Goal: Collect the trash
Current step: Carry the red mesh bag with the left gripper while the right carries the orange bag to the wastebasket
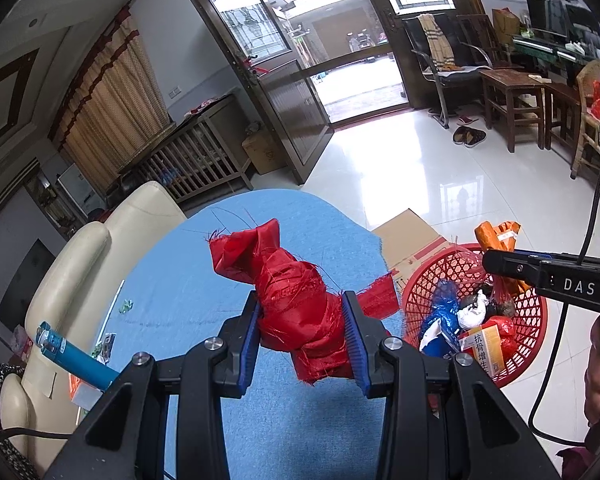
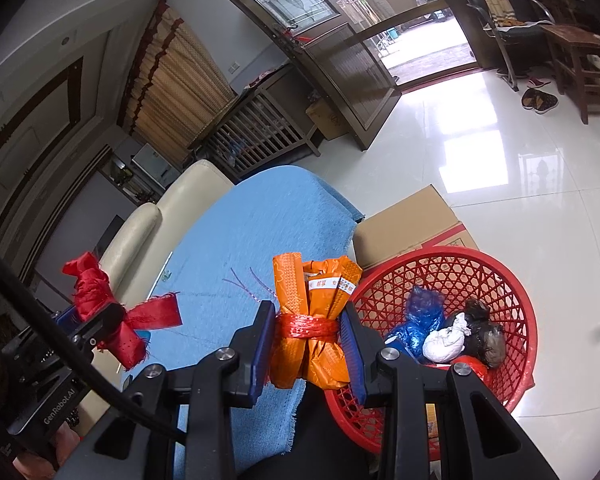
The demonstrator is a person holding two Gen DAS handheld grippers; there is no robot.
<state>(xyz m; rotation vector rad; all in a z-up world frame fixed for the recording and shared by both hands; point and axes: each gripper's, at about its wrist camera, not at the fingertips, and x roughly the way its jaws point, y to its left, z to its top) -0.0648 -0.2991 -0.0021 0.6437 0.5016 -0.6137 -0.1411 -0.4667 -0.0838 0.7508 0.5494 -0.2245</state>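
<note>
My left gripper [image 1: 302, 334] is shut on a crumpled red cloth bundle [image 1: 296, 292], held above the blue-covered table [image 1: 188, 280]. In the right wrist view the same red cloth bundle [image 2: 100, 304] shows at the left in the left gripper [image 2: 96, 320]. My right gripper [image 2: 306, 340] is shut on an orange bundle [image 2: 312, 320] tied with a red band, held at the table's edge beside the red basket [image 2: 512, 320]. In the left wrist view the right gripper [image 1: 500, 264] reaches over the red basket [image 1: 532, 312], the orange bundle [image 1: 496, 236] showing behind its finger. The basket holds blue, white, black and red trash.
A cardboard box [image 2: 412, 228] lies on the floor behind the basket. A cream sofa [image 1: 80, 264] runs along the table's left. A blue cylinder [image 1: 72, 356] and small wrappers [image 1: 125, 306] lie at the table's left. Shiny white floor [image 2: 520, 184] spreads to the right; wooden stools and chairs stand farther back.
</note>
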